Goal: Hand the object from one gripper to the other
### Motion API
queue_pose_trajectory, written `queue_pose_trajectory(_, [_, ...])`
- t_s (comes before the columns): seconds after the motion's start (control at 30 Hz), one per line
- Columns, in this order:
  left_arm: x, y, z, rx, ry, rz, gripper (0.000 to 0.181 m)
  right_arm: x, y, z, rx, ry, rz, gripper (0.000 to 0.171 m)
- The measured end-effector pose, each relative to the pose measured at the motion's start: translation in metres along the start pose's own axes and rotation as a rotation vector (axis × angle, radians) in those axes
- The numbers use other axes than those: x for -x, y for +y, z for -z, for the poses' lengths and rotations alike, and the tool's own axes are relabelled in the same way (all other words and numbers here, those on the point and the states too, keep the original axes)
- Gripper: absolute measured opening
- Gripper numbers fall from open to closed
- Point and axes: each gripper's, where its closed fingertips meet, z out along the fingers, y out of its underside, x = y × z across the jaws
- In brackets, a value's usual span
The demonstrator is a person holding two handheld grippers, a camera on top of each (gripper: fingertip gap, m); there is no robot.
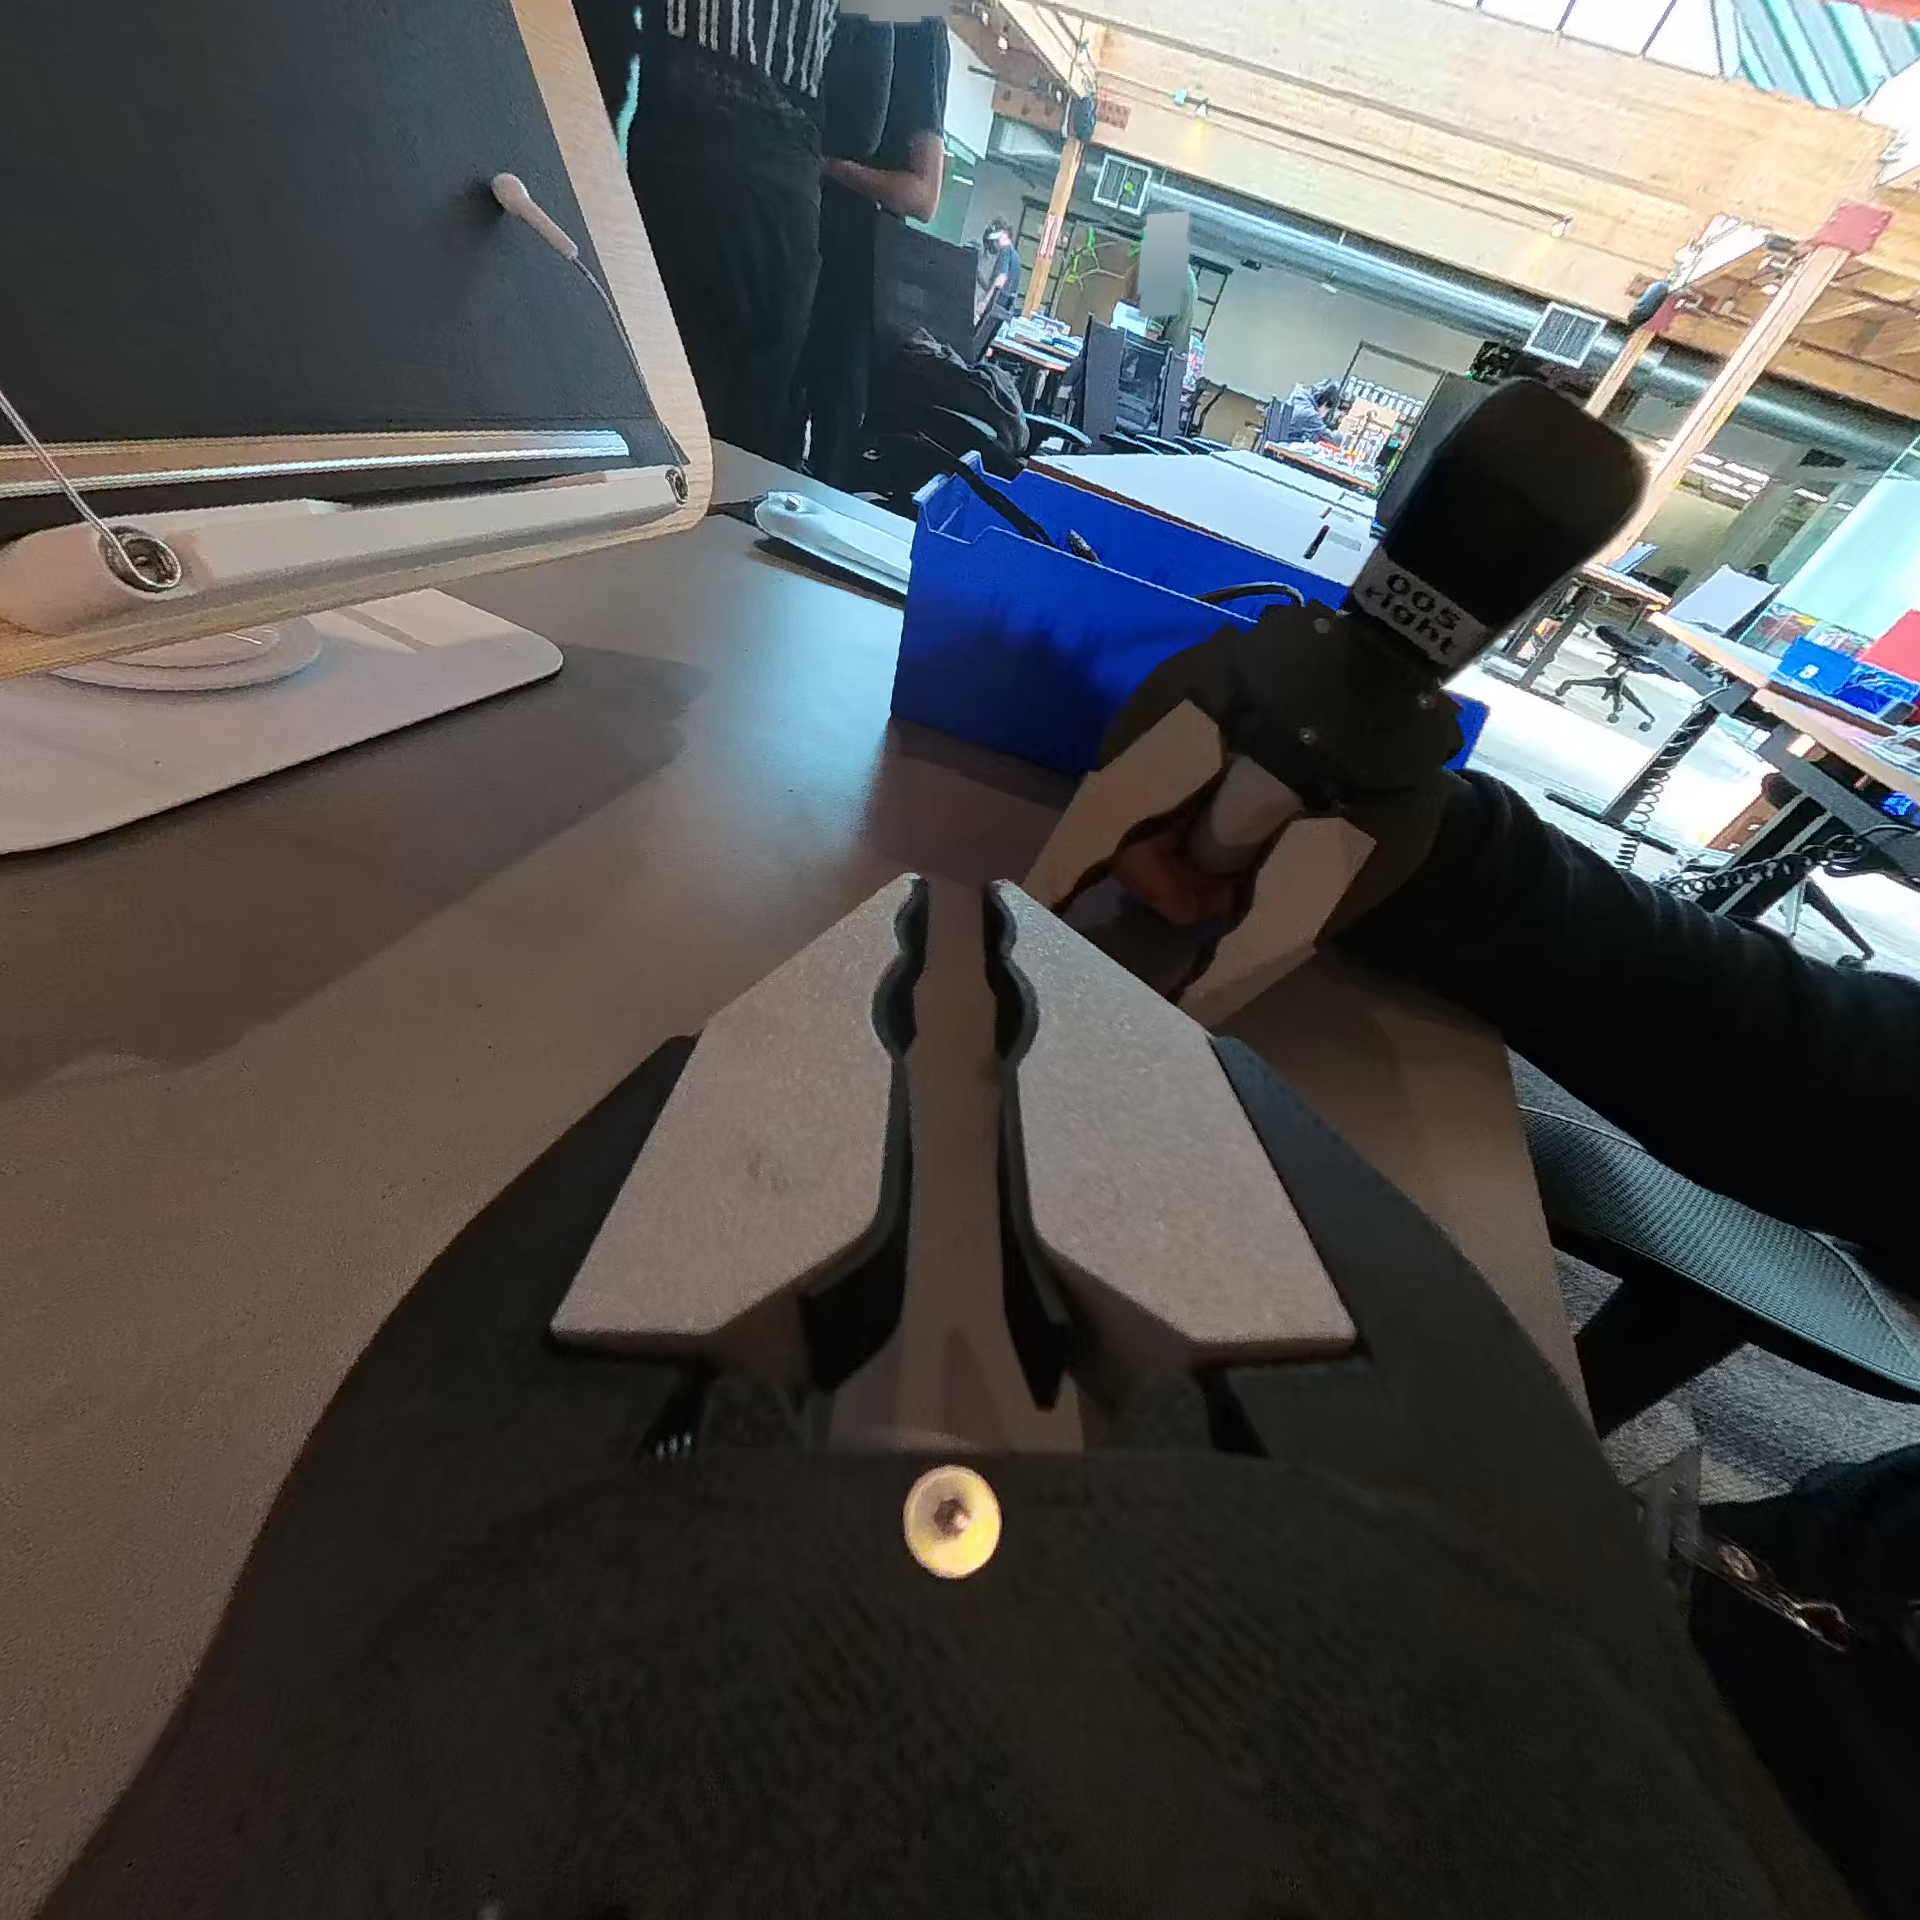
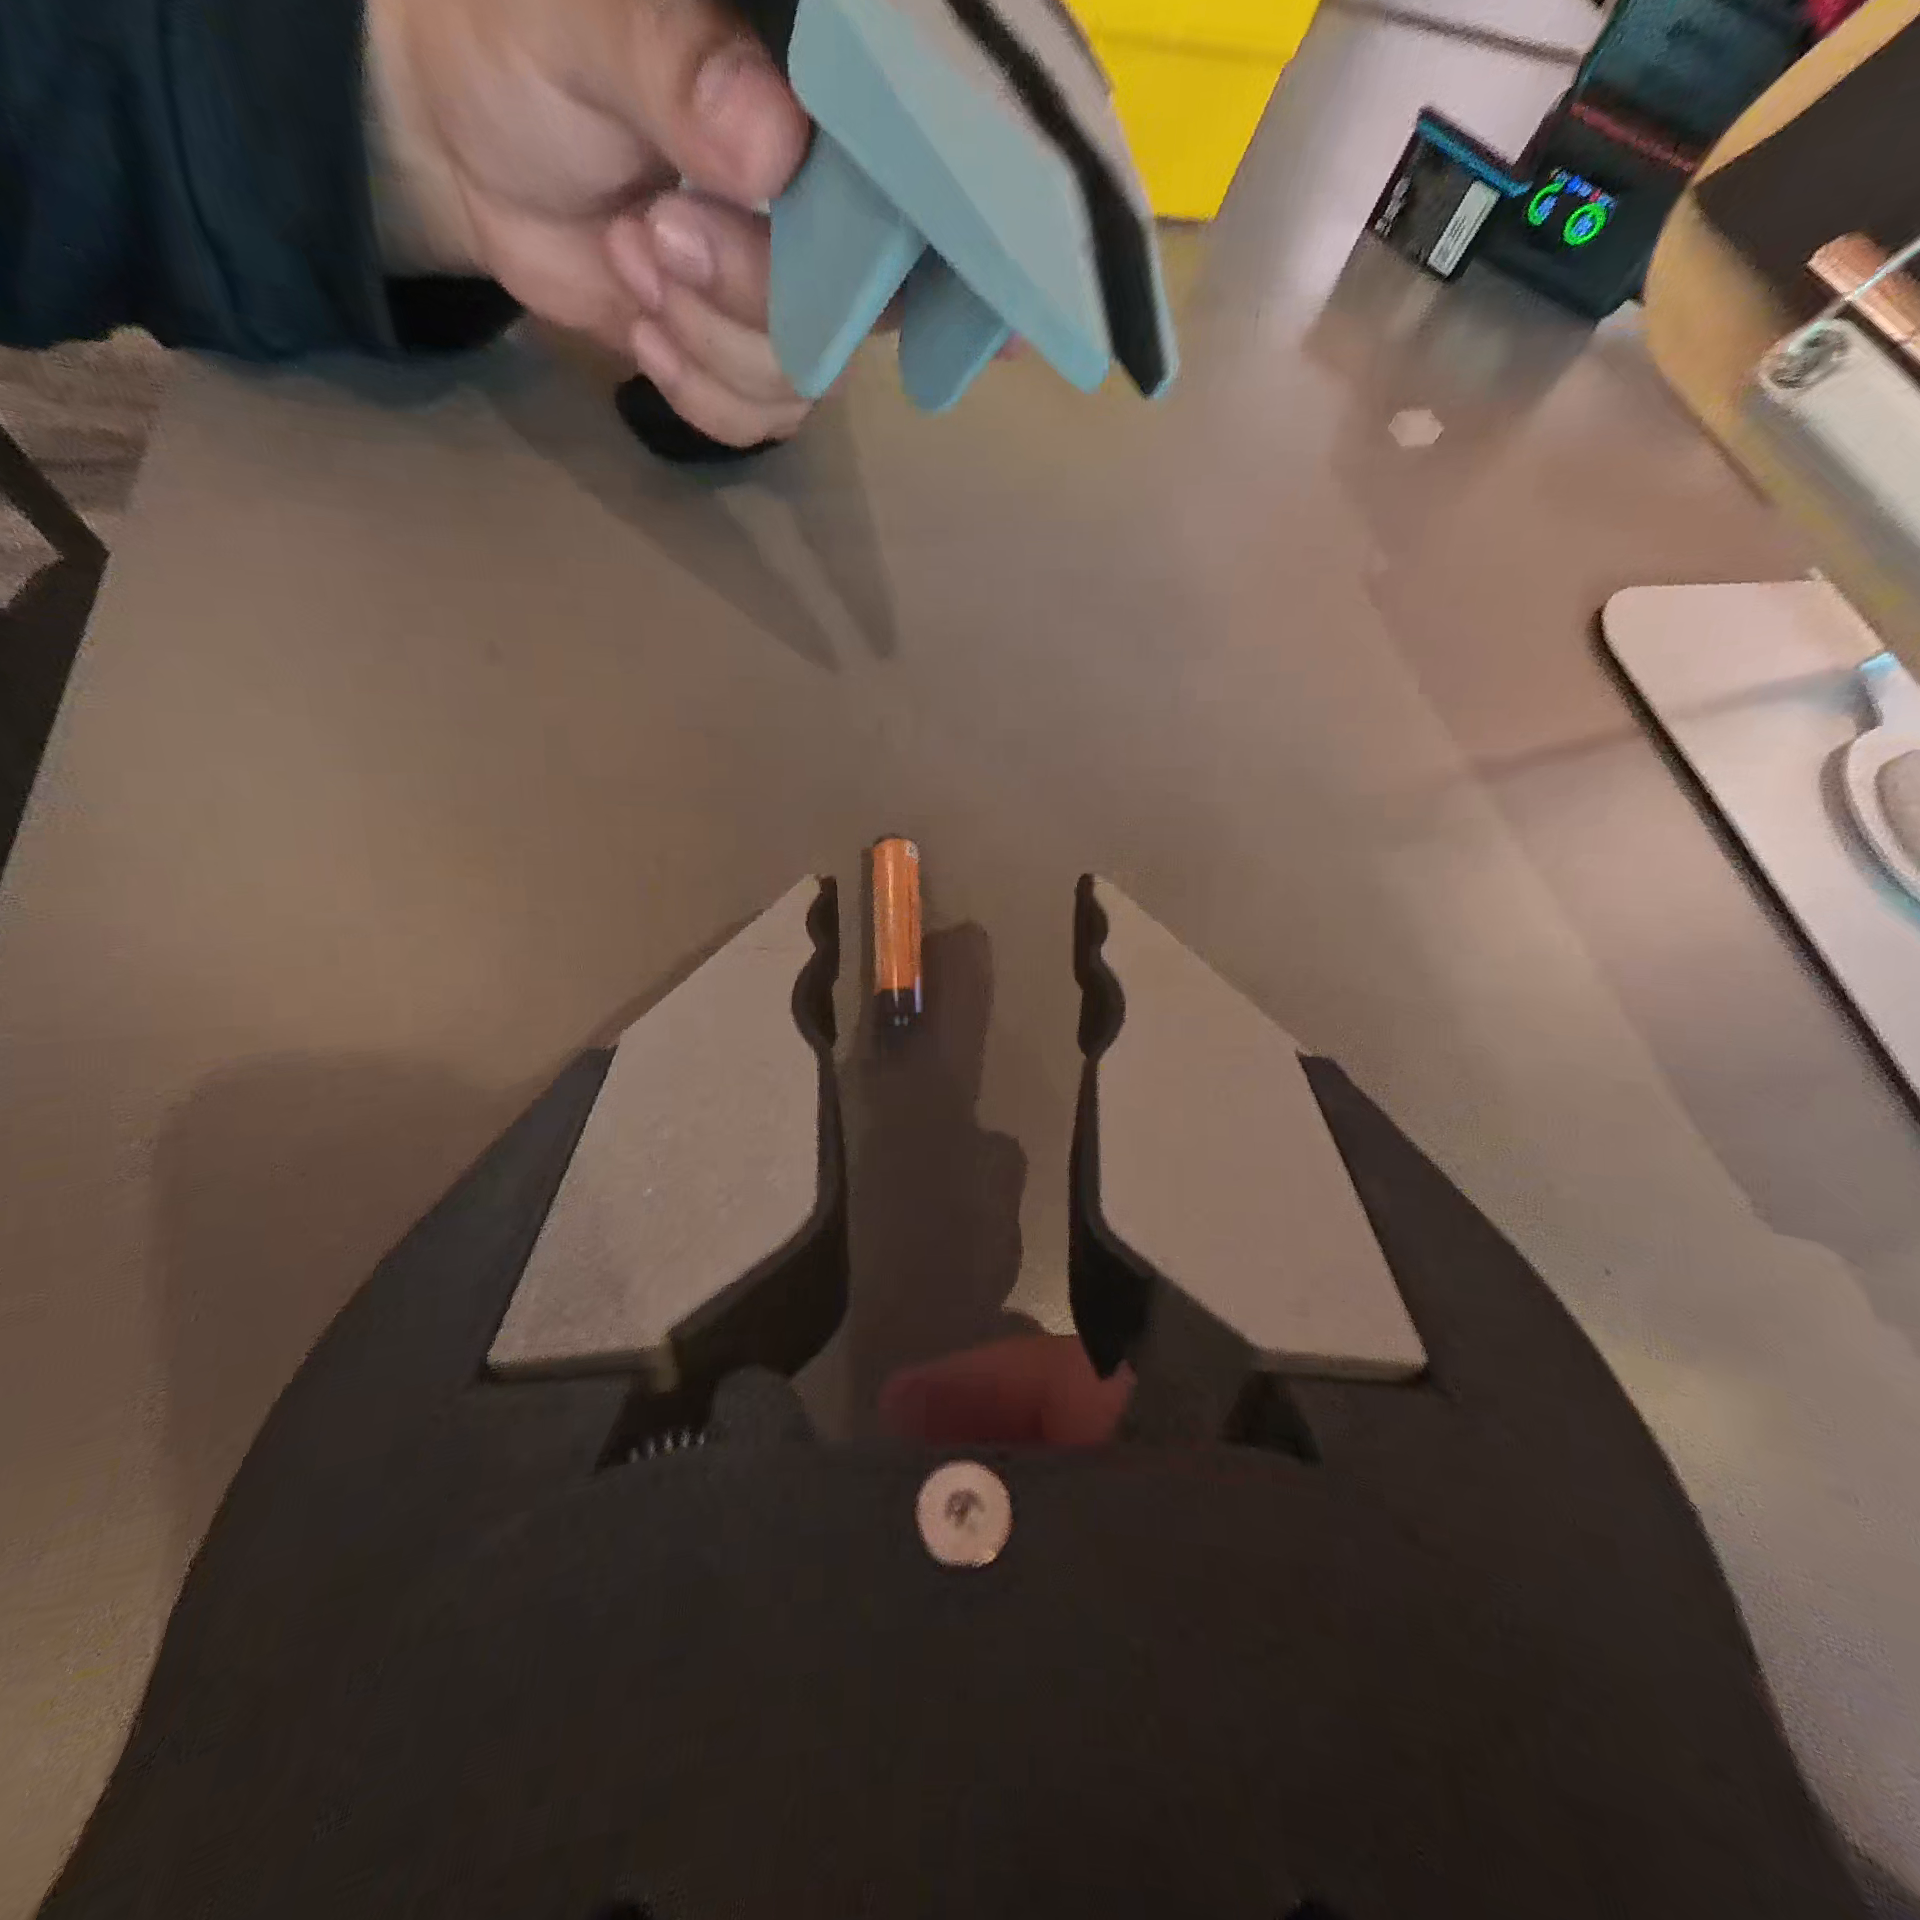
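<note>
An orange battery point(image 2: 896, 930) lies on the grey table point(image 2: 416, 831), lengthwise between my right gripper's fingertips and closer to its left finger. My right gripper point(image 2: 953, 883) is open and low over the table, not touching the battery. In the left wrist view the right gripper point(image 1: 1195, 914) points down at the table just ahead of my left gripper point(image 1: 956, 896); the battery is hidden there. The left gripper's jaws stand a narrow gap apart with nothing between them. It also shows in the right wrist view point(image 2: 977, 364), held in a hand above the table beyond the battery.
A monitor point(image 1: 260, 260) on a white stand base point(image 1: 312, 707) stands at the left; its base point(image 2: 1745, 707) is at the right in the right wrist view. A blue bin point(image 1: 997, 644) sits behind the right gripper. A person stands behind the table. An office chair point(image 1: 1714, 1268) is at the right. The gap from one gripper's tips to the other's is roughly 9 centimeters.
</note>
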Motion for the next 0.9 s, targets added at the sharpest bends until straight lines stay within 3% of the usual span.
queue_pose_trajectory(0.13, [-0.001,0.001,-0.001,0.006,0.000,-0.005,0.009,0.006,0.017,-0.012,0.138,0.005,0.060,0.038])
queue_pose_trajectory(0.2, [-0.001,0.001,-0.001,0.009,-0.001,-0.006,0.012,0.000,0.023,-0.017,0.190,0.052,0.074,0.007])
queue_pose_trajectory(0.27, [-0.001,0.001,-0.001,0.010,0.001,-0.012,0.012,-0.006,0.022,-0.019,0.201,0.097,0.117,0.007])
queue_pose_trajectory(0.33, [-0.002,0.001,-0.001,0.011,-0.001,-0.015,0.016,-0.021,0.013,-0.017,0.176,0.229,0.222,0.007])
queue_pose_trajectory(0.47, [-0.008,0.002,-0.002,0.013,0.041,0.004,0.025,-0.025,-0.051,0.008,-0.119,0.469,0.506,0.006])
queue_pose_trajectory(0.6, [-0.021,0.003,-0.004,0.015,0.097,-0.033,0.027,-0.043,-0.068,0.032,-0.086,0.789,0.754,0.007])
queue_pose_trajectory(0.67, [-0.020,0.003,-0.005,0.022,0.015,-0.202,0.027,-0.042,-0.066,0.030,-0.068,0.795,0.787,0.007])
queue_pose_trajectory(0.8, [-0.009,0.007,-0.002,0.094,-0.315,-0.836,0.022,-0.033,-0.060,0.019,-0.041,0.716,0.764,0.007])
queue_pose_trajectory(0.9, [-0.005,0.011,-0.004,0.167,-0.428,-1.070,0.025,-0.027,-0.052,0.011,-0.036,0.597,0.645,0.007])
